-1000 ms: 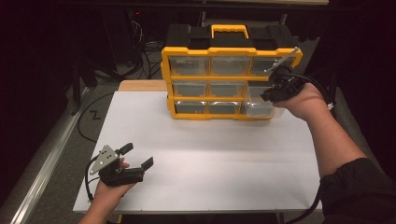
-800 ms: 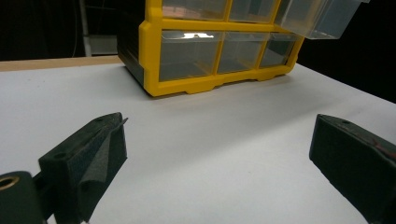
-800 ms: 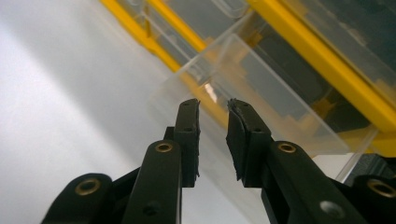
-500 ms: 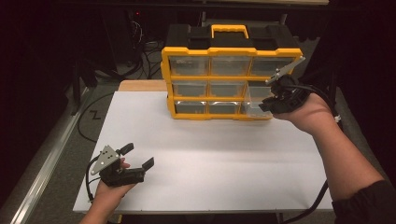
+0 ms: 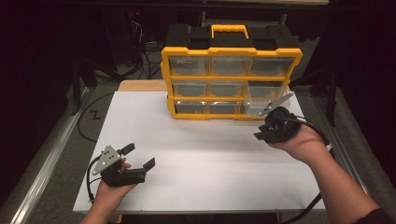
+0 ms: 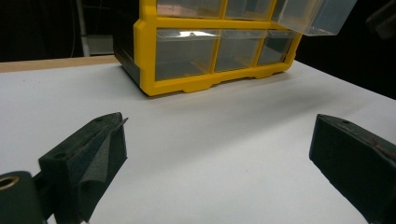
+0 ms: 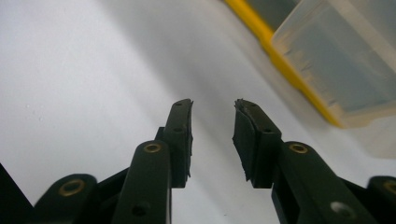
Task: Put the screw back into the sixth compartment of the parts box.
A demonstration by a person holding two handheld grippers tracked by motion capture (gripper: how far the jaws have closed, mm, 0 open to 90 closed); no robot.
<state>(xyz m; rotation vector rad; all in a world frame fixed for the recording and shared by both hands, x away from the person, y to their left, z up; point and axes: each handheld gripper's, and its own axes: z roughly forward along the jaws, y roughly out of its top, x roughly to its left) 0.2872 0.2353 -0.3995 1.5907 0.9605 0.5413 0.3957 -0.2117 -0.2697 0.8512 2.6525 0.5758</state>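
Since a second ago the right gripper (image 5: 270, 127) has come away from the organizer's (image 5: 229, 51) right side and dropped toward the table (image 5: 205, 154), and its jaws have just been opening, with nothing between them. They stand a little apart (the right gripper view shows bare white table in the gap). Just beyond it a clear drawer (image 5: 267, 99) sticks out of the organizer's right column, pulled partway; the drawer (image 7: 345, 70) appears close by, up and to the right of the jaw tips. Across the table, well apart, the left gripper (image 5: 139, 157) rests near the front-left edge with its jaws wide and empty, unmoved, facing the organizer (image 6: 210, 51).
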